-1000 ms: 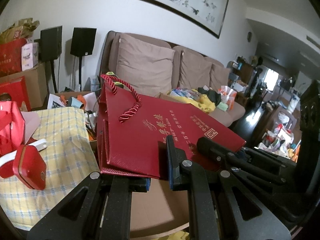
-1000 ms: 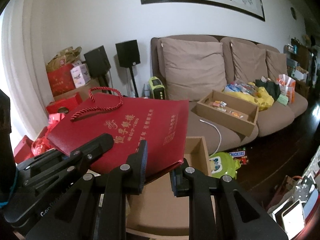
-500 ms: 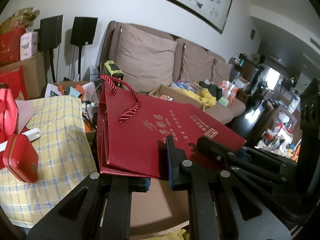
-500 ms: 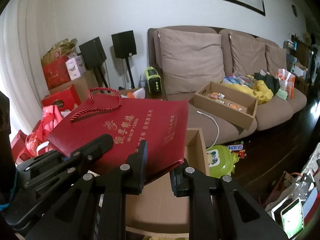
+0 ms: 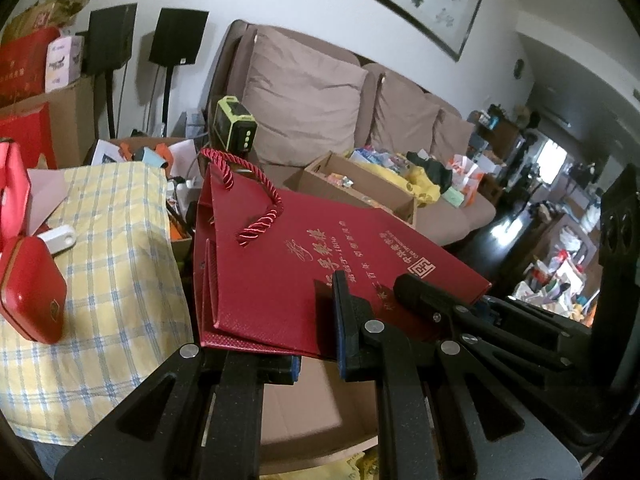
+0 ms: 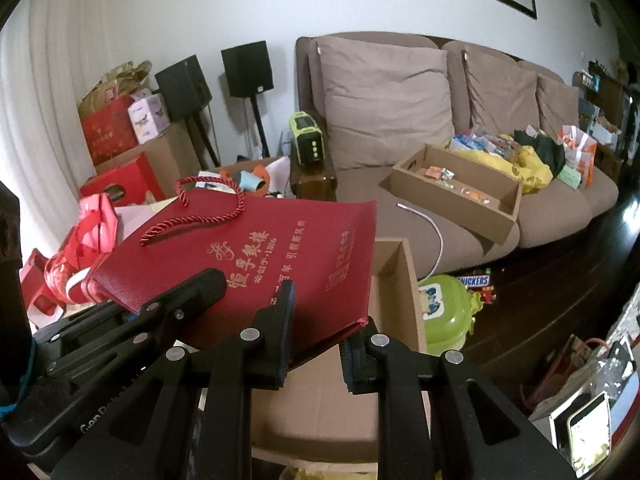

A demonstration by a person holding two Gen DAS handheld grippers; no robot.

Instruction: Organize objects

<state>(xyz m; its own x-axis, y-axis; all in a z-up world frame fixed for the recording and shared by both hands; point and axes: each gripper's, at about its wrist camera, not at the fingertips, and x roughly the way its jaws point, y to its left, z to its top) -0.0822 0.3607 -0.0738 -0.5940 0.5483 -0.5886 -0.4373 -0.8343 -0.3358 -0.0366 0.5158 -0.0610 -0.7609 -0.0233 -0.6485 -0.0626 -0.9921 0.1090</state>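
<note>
A flattened red paper gift bag [image 5: 288, 264] with gold characters and red cord handles is held level between both grippers. My left gripper [image 5: 318, 354] is shut on its near edge, one finger above the bag and one below. My right gripper [image 6: 320, 344] is shut on the bag [image 6: 280, 248] near its corner. Each view also shows the other gripper's upper finger [image 5: 420, 294] [image 6: 196, 288] lying across the bag. An open brown cardboard box [image 6: 394, 280] sits right under the bag; its floor [image 5: 304, 412] shows below the bag's edge.
A yellow checked cloth [image 5: 116, 264] with a red tin [image 5: 32, 292] lies to the left. Behind is a brown sofa [image 6: 384, 100] carrying a cardboard tray [image 6: 456, 192] and clutter. A green plastic container [image 6: 444, 312] lies on the dark floor. Speakers [image 6: 246, 68] and red boxes [image 6: 108, 128] stand at the back left.
Both grippers have sunk a little with the bag toward the cardboard box. The grip on the bag is unchanged.
</note>
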